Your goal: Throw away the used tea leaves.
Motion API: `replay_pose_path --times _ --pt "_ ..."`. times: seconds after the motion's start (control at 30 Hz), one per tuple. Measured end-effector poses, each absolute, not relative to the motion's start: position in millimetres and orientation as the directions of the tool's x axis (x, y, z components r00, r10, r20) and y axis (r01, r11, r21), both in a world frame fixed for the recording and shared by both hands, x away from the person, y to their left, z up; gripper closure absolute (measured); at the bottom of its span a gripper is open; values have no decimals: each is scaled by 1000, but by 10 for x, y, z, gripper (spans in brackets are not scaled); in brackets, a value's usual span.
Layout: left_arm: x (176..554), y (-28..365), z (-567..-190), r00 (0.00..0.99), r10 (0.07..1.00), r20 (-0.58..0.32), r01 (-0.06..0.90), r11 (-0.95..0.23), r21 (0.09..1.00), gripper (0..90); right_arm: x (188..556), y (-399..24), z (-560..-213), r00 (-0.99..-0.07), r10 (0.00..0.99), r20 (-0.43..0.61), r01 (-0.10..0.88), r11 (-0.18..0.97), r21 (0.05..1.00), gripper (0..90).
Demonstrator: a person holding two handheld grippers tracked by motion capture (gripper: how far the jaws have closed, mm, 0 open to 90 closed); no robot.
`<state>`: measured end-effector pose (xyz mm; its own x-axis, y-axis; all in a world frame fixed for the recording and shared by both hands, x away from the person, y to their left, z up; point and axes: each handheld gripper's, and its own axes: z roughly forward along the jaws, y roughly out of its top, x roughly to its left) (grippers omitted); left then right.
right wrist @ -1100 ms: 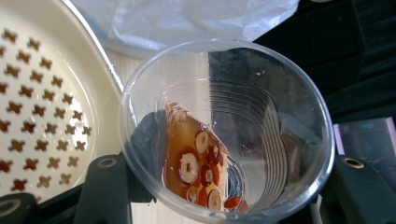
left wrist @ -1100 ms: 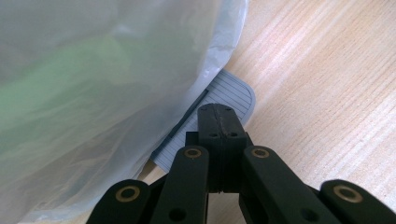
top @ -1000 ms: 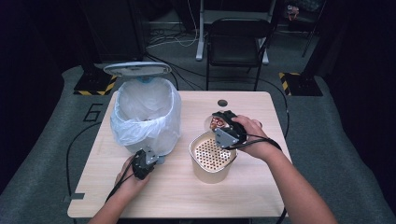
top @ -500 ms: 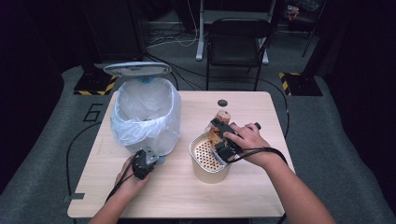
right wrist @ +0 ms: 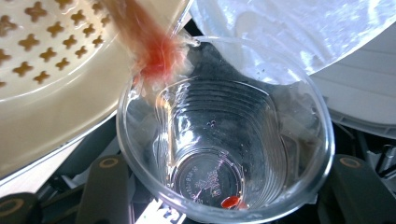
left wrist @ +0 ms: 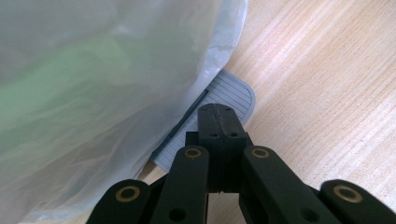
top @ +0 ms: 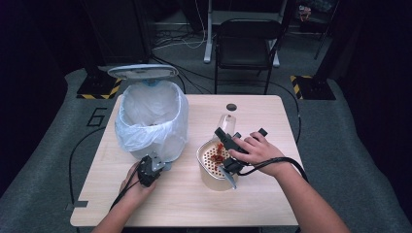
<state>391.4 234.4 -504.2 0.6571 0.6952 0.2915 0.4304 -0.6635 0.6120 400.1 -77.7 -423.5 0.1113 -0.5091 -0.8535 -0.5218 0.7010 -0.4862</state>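
At the left of the table [top: 272,204] stands a pedal bin [top: 150,124], its white liner [top: 131,136] folded over the rim and its lid [top: 142,72] raised behind it. The left gripper [top: 154,166] sits at the bin's foot. In the left gripper view its jaws are pressed together with nothing between them, and their tip rests on the grey ribbed pedal [left wrist: 229,93], which pokes out from under the plastic liner [left wrist: 93,93]. With the lid up, I judge that the pedal is being held down.

To the right, near the table's middle, is a cream colander bowl [top: 214,162] with a perforated insert. Red scraps [top: 219,151] lie on the holes. The right gripper [top: 228,148] is clamped on a clear plastic cup [top: 228,121], tipped over the bowl's rim. In the right gripper view the jaws flank the cup's [right wrist: 224,140] sides, and a stream of reddish liquid and pulp [right wrist: 156,53] leaves the lip for the colander [right wrist: 51,65]. One small red bit [right wrist: 229,201] clings to the bottom of the cup, which is otherwise nearly drained.

By my reading, the pour is almost finished: the liquid is mostly out and the solids are caught on the strainer. What is left, as far as this shows, is shaking out the last bit and then getting rid of the cup, or the strained scraps, in the open bin.
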Motion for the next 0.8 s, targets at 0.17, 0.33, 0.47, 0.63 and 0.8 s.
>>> replay_pose_path --times 0.17,0.33,0.47,0.63,0.8 --pt "3915 2344 -5041 657 695 292 430 -664 612 900 3994 -778 -4220 131 -516 -847 -522 690 -501 410" --pt "3914 2342 -5042 658 694 292 429 -664 612 900 3981 -767 -4166 147 -577 -803 -513 650 -561 408" --pt "3915 2343 -5042 658 694 292 429 -664 612 900 3975 -756 -4158 148 -570 -808 -520 650 -554 407" --pt "3916 2344 -5041 658 694 291 430 -664 611 900 3980 -764 -4159 138 -580 -803 -523 646 -556 405" --pt "3914 2339 -5049 650 699 299 427 -661 618 900 3977 -769 -4152 144 -575 -805 -522 648 -555 404"
